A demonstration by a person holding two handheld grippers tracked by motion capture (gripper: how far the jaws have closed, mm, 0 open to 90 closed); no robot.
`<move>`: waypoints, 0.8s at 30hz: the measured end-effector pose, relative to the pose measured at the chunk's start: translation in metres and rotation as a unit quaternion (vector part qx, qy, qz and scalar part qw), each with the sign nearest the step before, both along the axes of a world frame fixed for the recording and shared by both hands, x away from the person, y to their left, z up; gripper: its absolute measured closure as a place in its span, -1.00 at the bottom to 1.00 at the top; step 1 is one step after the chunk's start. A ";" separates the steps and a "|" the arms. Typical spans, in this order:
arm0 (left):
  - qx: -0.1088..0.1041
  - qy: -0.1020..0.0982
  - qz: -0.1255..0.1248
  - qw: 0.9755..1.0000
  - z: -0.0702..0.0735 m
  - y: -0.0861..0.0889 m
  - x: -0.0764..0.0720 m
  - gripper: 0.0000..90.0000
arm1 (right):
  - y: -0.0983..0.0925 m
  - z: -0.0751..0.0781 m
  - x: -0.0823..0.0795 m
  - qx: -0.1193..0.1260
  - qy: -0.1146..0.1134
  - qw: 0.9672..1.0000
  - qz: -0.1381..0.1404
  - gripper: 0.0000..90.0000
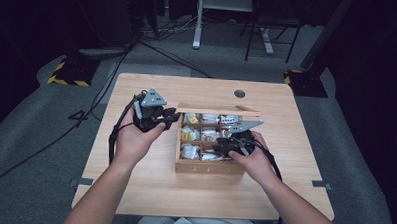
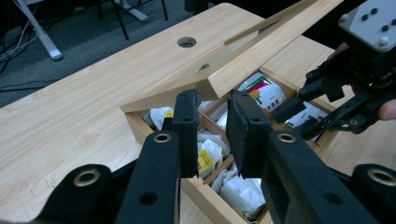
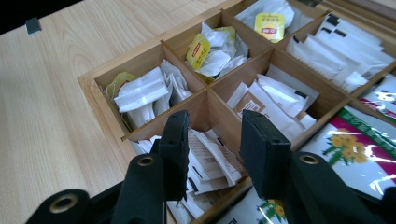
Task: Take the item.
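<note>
A wooden box (image 1: 209,166) sits at the centre of the table (image 1: 148,190), its lid (image 1: 217,111) raised at the 12 o'clock edge so the compartments lie exposed. The left gripper (image 1: 169,116) hovers at the box's 9 o'clock side, jaws slightly apart and pinching nothing, probably keeping clear of the lid. The right gripper (image 3: 212,140) hangs over the compartments at the box's 3 o'clock side, jaws spread above white paper sachets (image 3: 208,161), seemingly lined up to pick one.

No text legible. Yellow tea tags (image 3: 269,23) carry red logo, unreadable; flower-print packets (image 3: 359,154) show print too blurred to read.
</note>
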State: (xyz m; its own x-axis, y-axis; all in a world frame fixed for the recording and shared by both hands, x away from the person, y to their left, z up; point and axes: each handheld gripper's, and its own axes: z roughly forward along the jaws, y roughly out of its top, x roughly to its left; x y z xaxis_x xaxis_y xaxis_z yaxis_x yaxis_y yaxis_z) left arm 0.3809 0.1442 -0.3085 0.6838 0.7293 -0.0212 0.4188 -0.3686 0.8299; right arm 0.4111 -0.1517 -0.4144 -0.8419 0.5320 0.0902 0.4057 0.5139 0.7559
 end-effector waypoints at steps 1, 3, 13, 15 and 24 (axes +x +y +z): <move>0.000 0.000 0.000 1.000 0.000 0.000 0.000 0.64 | 0.002 -0.002 0.000 -0.003 0.002 1.000 0.001 0.39; 0.002 0.000 0.000 1.000 0.000 0.000 0.000 0.64 | 0.006 -0.005 0.001 -0.009 0.002 1.000 0.004 0.40; 0.005 0.000 0.002 1.000 0.001 -0.001 0.000 0.64 | 0.016 -0.020 0.003 -0.039 0.007 0.999 0.003 0.51; 0.008 0.000 0.000 1.000 0.001 -0.001 0.000 0.64 | 0.017 -0.022 0.004 -0.045 0.003 0.999 0.004 0.54; 0.009 0.000 0.000 1.000 0.001 -0.001 0.000 0.64 | 0.023 -0.026 0.005 -0.072 -0.006 0.997 0.003 0.63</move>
State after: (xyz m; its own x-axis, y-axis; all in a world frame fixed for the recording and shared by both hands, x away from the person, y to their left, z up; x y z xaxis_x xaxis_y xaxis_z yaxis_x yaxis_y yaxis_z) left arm 0.3804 0.1431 -0.3074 0.6838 0.7296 -0.0085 0.4187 -0.3828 0.8235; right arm 0.4159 -0.1288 -0.4406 -0.8455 0.5340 0.0037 0.3944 0.6198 0.6784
